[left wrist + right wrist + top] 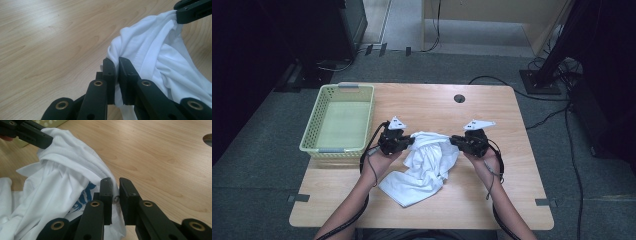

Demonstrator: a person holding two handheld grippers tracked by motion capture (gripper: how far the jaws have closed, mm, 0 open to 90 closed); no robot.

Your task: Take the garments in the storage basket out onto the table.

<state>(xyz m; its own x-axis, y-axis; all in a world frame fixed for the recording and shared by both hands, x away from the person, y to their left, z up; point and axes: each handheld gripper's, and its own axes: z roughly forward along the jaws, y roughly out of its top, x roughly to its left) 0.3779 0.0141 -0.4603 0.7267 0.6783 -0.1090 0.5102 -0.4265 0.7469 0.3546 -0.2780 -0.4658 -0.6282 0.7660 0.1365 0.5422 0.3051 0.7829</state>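
the left hand-held gripper (411, 141) is clamped on one edge of the white shirt (424, 165); in the left gripper view its jaws pinch a bunched fold of the cloth (155, 57). the right hand-held gripper (454, 140) is clamped on the opposite edge; in the right gripper view its jaws squeeze a rolled hem, with a blue print (83, 197) showing just beside them. the upper part of the shirt hangs between the two grippers, raised above the worktop (492, 110); the lower part lies crumpled on the wood near the front edge. a pale green basket (312, 132) stands at the left of the worktop, apart from the shirt.
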